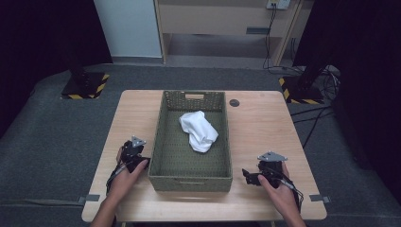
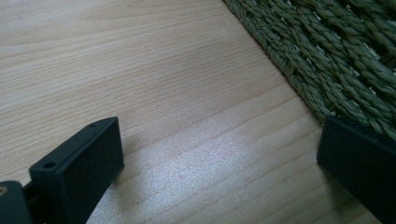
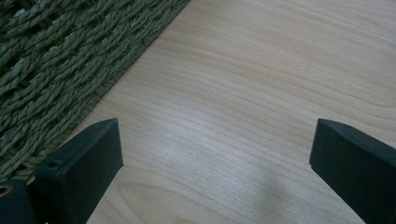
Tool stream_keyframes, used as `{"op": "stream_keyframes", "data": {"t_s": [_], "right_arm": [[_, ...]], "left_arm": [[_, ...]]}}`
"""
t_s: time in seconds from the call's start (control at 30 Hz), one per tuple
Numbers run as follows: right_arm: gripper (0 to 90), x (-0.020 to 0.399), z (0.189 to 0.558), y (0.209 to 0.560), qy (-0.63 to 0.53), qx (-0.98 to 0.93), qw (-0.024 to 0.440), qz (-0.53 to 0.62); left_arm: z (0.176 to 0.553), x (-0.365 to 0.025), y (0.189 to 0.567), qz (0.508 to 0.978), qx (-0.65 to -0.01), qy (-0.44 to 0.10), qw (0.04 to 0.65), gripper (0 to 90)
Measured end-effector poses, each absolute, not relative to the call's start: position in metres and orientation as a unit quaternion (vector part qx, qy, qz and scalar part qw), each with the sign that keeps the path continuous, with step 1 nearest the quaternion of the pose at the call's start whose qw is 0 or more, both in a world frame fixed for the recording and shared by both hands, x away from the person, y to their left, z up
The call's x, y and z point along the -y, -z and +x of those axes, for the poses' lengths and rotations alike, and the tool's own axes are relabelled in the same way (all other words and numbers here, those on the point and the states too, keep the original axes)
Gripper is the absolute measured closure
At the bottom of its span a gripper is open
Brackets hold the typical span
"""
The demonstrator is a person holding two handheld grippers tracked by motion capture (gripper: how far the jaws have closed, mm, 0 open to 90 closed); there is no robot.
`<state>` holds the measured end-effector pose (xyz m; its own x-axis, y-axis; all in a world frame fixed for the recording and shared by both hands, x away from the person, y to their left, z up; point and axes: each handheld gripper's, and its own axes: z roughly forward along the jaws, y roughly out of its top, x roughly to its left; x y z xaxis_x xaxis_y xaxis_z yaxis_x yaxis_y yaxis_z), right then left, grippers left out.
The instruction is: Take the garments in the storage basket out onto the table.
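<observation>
The right gripper (image 3: 215,154) has its two black jaws spread wide over the pale wooden surface (image 3: 261,84); a green woven wicker basket (image 3: 56,60) wall lies at ten o'clock.

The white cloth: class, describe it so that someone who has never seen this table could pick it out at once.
Start at the wooden table and find the green woven basket at its middle. Inside, towards the far end, lies the white cloth, crumpled into a loose bundle. It is the one white, soft thing on the table and the one thing in the basket.
</observation>
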<state>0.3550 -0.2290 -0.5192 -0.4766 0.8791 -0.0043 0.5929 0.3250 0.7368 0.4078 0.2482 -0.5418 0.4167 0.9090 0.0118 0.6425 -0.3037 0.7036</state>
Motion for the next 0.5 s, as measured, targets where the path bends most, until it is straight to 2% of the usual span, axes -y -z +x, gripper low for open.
{"op": "stream_keyframes", "data": {"t_s": [0.5], "right_arm": [[2.8, 0.234, 0.352, 0.5, -0.368, -0.778, 0.212, 0.462]], "left_arm": [[0.408, -0.248, 0.542, 0.78, -0.497, -0.21, 0.317, 0.0]]}}
